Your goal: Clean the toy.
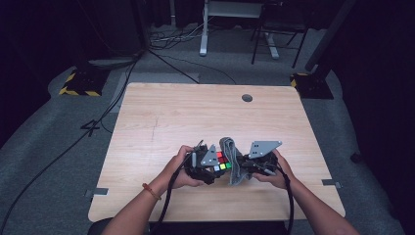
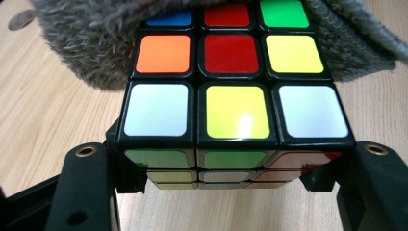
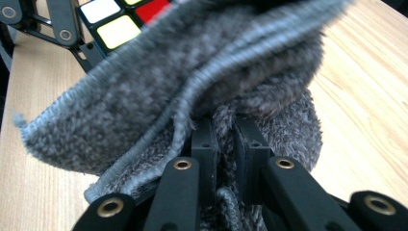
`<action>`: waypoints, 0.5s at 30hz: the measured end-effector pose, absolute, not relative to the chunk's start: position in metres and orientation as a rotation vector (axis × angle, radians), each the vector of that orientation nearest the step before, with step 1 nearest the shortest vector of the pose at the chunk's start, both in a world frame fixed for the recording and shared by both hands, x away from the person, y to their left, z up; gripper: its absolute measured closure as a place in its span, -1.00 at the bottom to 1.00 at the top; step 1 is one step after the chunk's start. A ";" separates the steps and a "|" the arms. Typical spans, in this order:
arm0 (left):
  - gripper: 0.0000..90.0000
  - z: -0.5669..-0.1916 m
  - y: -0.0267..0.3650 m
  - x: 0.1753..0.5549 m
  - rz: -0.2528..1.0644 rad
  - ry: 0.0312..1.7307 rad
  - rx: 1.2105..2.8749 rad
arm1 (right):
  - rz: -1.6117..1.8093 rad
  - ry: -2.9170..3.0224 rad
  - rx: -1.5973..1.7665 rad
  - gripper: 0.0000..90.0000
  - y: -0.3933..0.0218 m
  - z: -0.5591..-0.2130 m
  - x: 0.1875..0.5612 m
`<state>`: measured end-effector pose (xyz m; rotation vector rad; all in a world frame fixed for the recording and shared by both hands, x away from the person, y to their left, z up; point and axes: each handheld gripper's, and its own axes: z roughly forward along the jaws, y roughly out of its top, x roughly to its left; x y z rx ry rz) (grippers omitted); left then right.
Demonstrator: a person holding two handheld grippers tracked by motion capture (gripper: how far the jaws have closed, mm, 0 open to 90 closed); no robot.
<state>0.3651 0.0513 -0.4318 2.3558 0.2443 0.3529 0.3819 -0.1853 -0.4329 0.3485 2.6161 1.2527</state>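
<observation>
At the near edge of the table (image 1: pixel 147 117), your two hands meet over a puzzle cube and a grey cloth. Your left gripper (image 2: pixel 231 192) has its jaws clamped on opposite sides of the cube (image 2: pixel 233 86), low on its body, which leaves the top face bare and turned up toward the cloth; that grip looks chosen so the coloured squares can be rubbed without the jaws in the way. Your right gripper (image 3: pixel 223 144) has its jaws drawn nearly together on a bunched fold of the cloth (image 3: pixel 192 82), pinched at the middle so that the loose fleece spills out on both sides and makes a soft pad.

In the left gripper view, the cloth drapes over the far row of squares and hangs down past the cube's left and right corners, touching it; the near two rows, white, yellow, white and orange, red, yellow, lie uncovered. In the right gripper view, a corner of the cube and one arm of the left gripper peek out beyond the cloth's upper edge.

From the high view, the cube (image 1: pixel 222 163) sits between the two grippers, close to the near edge of the table and a little right of its middle, with the cloth (image 1: pixel 231 161) standing just beside it on your right. By the look of it, you are wiping the cube's top, one hand steadying, the other working.

Farther off, the tabletop stretches to a round cable hole (image 1: pixel 247 98) near the far edge.
</observation>
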 end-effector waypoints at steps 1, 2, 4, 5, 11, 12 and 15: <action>-0.25 -0.432 0.051 0.365 0.347 0.251 2.354 | 1.259 2.616 0.350 0.81 -0.185 -0.433 0.381; -0.25 -0.433 0.052 0.366 0.344 0.255 2.356 | 1.262 2.609 0.346 0.81 -0.184 -0.433 0.380; -0.25 -0.434 0.051 0.367 0.332 0.263 2.355 | 1.282 2.599 0.347 0.82 -0.185 -0.432 0.379; -0.25 -0.435 0.051 0.368 0.333 0.268 2.357 | 1.287 2.595 0.342 0.82 -0.185 -0.431 0.379; -0.26 -0.443 0.044 0.370 0.339 0.267 2.407 | 1.380 2.544 0.307 0.82 -0.186 -0.422 0.372; -0.26 -0.444 0.043 0.370 0.341 0.263 2.414 | 1.381 2.540 0.297 0.82 -0.185 -0.420 0.371; -0.26 -0.444 0.043 0.371 0.335 0.268 2.405 | 1.375 2.531 0.287 0.82 -0.184 -0.419 0.369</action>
